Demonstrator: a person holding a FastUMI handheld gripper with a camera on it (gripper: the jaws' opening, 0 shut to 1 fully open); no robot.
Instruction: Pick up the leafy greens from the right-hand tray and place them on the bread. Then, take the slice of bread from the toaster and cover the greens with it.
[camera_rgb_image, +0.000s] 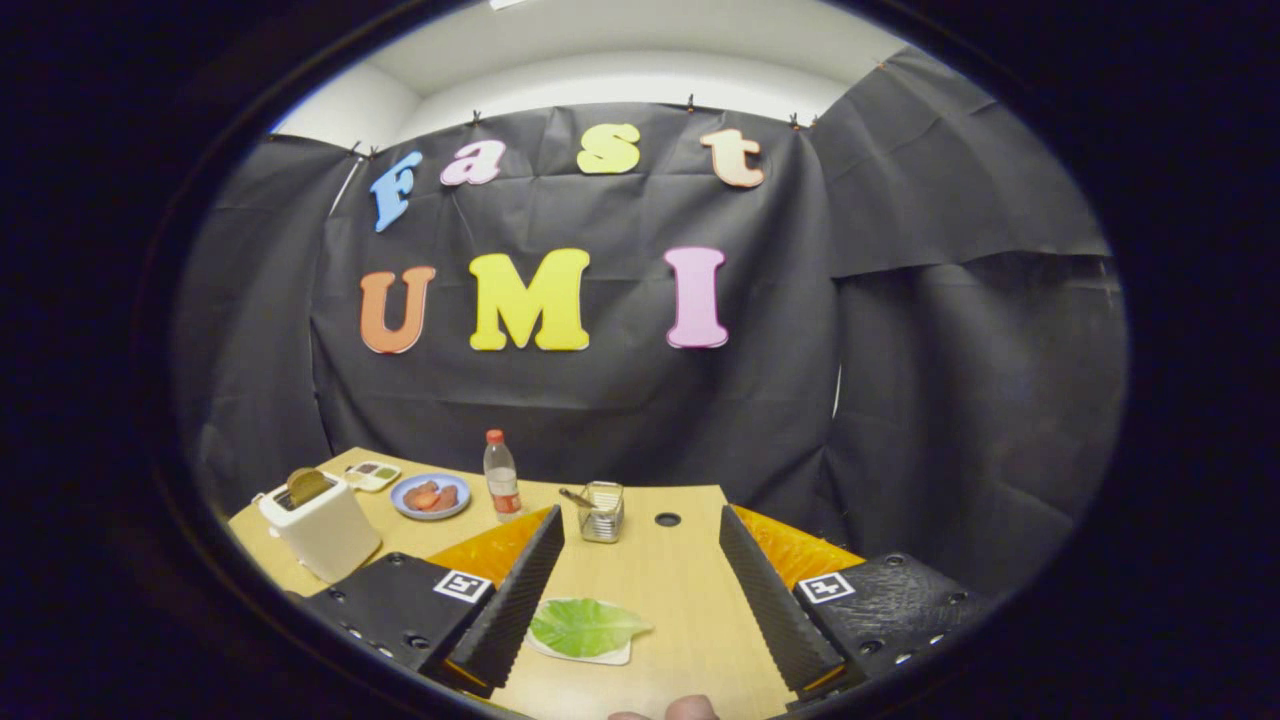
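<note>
At the nearest point, a fingertip of the person holding the tool is showing between the bases of the two fingers, low against the wooden table. The gripper is sitting level and pointing forward along the table, its two fingers standing wide apart with nothing between the pads pressing on anything; the left finger and the right finger are both angling outward from far to near. Between them, closer to the left finger, the leafy greens are lying flat on a pale slice of bread, the bread's edge peeking out beneath the leaf on its near side. The leaf is lying just beside the left finger; whether it is touching it cannot be told. Beyond the fingertips, a small clear container holding a utensil is standing on the table, with a dark round hole in the tabletop just to its right. To the left, a white toaster is standing with a browned slice of bread sticking up from its slot. Farther back, a blue plate carrying reddish food is resting beside a plastic bottle with a red cap, and a small tray of several compartments is lying at the far left.
</note>
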